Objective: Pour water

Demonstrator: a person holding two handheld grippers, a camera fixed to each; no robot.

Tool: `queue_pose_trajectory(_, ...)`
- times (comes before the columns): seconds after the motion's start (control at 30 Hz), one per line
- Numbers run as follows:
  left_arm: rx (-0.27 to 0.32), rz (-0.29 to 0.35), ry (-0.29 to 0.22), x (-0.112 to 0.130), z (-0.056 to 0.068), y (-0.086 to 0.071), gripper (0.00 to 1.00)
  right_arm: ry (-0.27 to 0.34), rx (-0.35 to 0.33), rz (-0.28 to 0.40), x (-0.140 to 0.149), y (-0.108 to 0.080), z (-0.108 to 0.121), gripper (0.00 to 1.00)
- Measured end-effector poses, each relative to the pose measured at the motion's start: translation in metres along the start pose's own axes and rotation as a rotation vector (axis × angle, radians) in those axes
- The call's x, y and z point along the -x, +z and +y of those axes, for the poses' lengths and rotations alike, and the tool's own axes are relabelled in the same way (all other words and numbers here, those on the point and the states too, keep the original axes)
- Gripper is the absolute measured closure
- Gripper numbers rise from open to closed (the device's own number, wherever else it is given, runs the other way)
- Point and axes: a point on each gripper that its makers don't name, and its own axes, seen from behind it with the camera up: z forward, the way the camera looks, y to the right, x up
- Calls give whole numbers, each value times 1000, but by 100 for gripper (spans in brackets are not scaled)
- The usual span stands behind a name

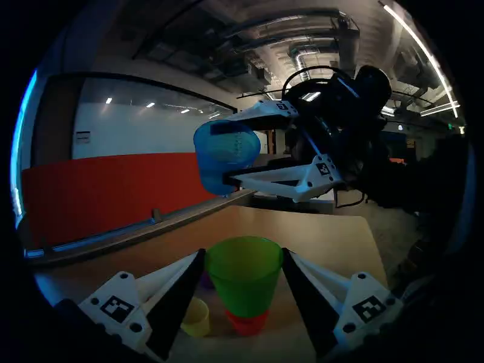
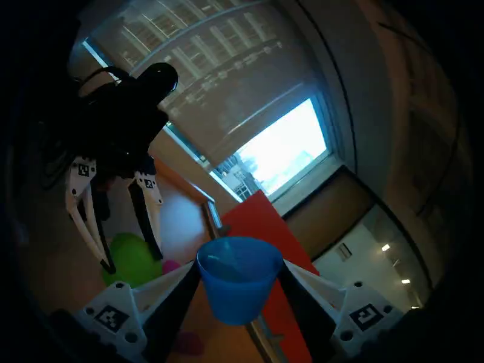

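Left gripper view: left gripper grasps an upright green cup, right gripper clamps a tipped blue cup higher up

Left gripper: two white tapered fingers, black inner pads, a black-and-white square marker and dark screws near each finger base. Right gripper: same build; bulky black housing and thin looped black cable behind its fingers.
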Motion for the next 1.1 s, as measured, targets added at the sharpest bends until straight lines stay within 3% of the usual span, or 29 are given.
queue_pose_trajectory(0.67, 8, 8, 6, -8, 5, 8, 10, -213, -14, -30, -5, 11, 1, 9)
queue_pose_trajectory(1.1, -1, -2, 15, -7, 2, 9, 10, -275, 10, -34, -9, 12, 7, 9)
